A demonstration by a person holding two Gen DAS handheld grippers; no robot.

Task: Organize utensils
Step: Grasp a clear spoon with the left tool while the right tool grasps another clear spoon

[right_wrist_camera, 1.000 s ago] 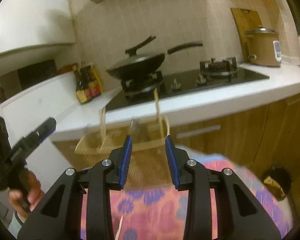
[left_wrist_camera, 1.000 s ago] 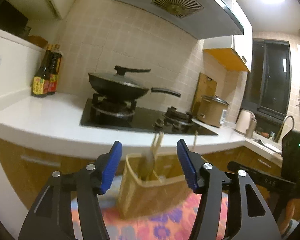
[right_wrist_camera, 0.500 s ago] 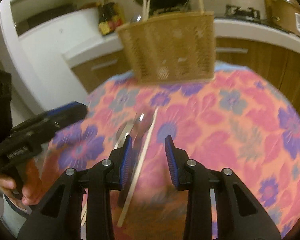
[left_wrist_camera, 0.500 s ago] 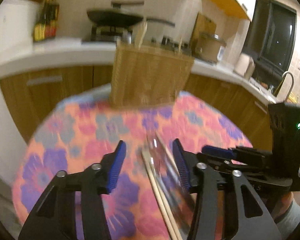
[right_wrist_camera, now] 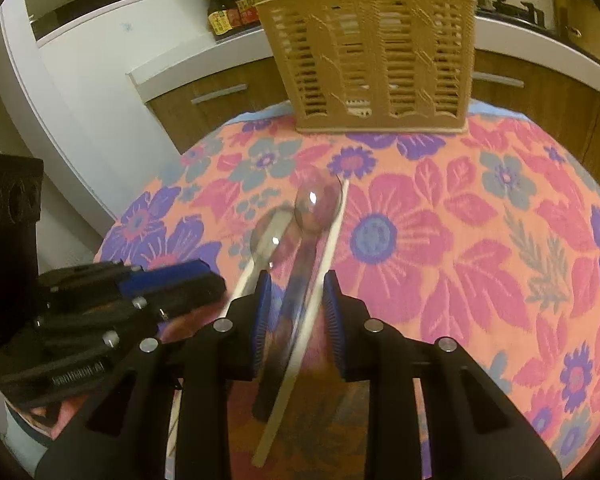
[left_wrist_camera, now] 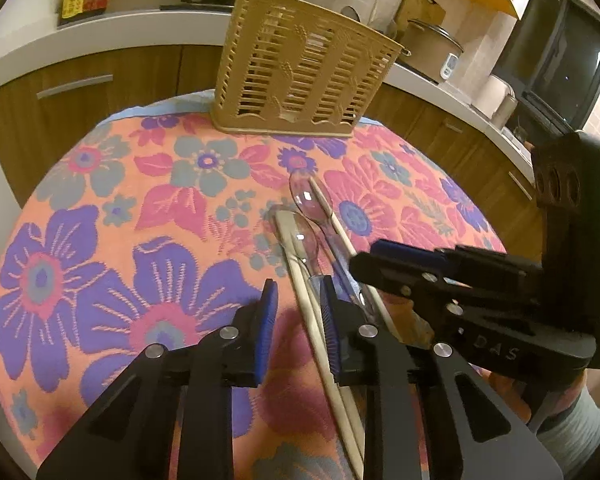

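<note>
spoons [left_wrist_camera: 305, 200]: 2 | chopsticks [left_wrist_camera: 296, 252]: 3 | holder [left_wrist_camera: 304, 68]: 1 | bottles [right_wrist_camera: 228, 8]: 2

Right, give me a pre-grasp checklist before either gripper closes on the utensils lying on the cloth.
1. Left gripper open: ok.
2. Right gripper open: ok.
3. Only one utensil between the right gripper's fingers: not ok; a clear spoon's handle and a chopstick both lie there.
4. Left gripper lined up on the chopstick pair: ok, it runs between the fingers.
5. The two grippers clear of each other: cannot tell; they sit close.
6. Utensil basket upright with open top: ok.
</note>
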